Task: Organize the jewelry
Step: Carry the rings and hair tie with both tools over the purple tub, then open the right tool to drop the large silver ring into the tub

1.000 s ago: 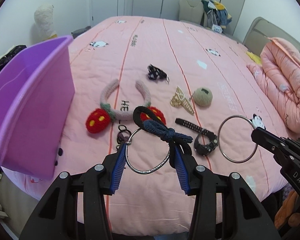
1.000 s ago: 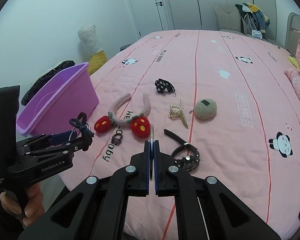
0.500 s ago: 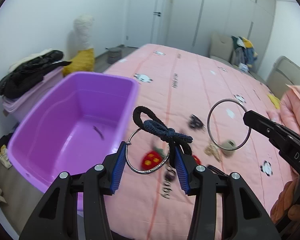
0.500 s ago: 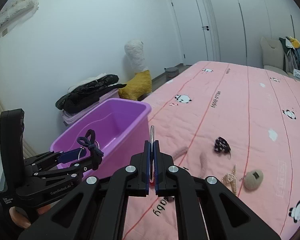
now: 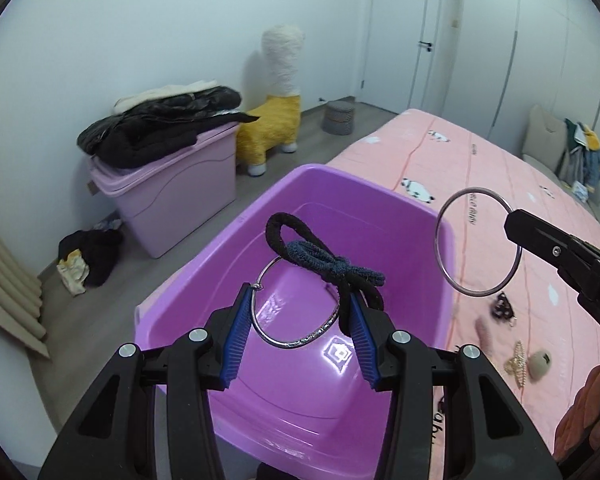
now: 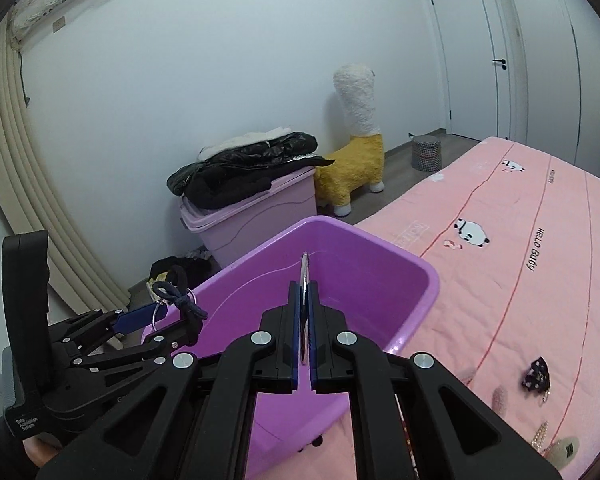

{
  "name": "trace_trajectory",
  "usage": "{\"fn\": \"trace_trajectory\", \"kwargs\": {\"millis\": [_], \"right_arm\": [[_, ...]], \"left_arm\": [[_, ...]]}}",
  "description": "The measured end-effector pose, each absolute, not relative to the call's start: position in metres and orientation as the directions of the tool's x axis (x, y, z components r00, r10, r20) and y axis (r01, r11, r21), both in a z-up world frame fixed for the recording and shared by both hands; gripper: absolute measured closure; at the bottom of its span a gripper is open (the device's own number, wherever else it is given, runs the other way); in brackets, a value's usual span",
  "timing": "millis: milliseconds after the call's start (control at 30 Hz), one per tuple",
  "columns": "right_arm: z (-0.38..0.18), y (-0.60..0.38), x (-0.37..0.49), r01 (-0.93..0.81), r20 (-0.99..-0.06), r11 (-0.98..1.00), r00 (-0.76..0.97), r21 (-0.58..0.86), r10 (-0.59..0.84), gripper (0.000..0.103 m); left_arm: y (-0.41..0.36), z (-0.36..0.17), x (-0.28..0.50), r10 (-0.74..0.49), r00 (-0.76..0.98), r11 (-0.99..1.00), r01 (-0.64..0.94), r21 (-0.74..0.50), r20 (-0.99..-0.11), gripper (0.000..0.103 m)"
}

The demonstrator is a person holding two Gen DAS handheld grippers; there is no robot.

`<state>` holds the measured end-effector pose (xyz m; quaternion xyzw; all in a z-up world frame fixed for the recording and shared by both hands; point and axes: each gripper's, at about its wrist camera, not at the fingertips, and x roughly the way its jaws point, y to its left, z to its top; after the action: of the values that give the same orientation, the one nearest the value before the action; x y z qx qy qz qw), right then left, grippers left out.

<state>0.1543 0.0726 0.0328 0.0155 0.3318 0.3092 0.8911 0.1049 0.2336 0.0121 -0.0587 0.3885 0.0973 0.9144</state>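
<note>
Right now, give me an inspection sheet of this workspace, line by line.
Surface: pink bedspread, panda print.
Job's things: purple bin at the bed's edge; silver bangle with tied hair bands in the left gripper over the bin; plain ring edge-on in the right gripper.
Clutter: black scrunchie, gold claw clip, round beige piece on the bed.
Grippers: both shut on their rings.
Cables: nothing seen.
Surroundings: lilac storage box under dark clothes, plush alpaca, white door.
</note>
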Motion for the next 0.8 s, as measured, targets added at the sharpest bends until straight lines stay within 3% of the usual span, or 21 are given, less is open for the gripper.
{"fn": "trace_trajectory", "kwargs": {"millis": [433,800], "right_arm": [[-0.042,0.146,0.223,-0.530,-0.786,0.814,0.387,0.238,0.482,0.099],[-0.077,0.153,0.246,-0.461,-0.864,0.857,0.308,0.232,0.399,0.099]], "left_arm": [[0.275,-0.046,0.146,0.156,0.496,0.945,-0.326,-0.017,-0.854,0.058],[0.285,-0.072,0.164,0.144,0.400,0.943,-0.332,0.003,-0.905,0.057]]}}
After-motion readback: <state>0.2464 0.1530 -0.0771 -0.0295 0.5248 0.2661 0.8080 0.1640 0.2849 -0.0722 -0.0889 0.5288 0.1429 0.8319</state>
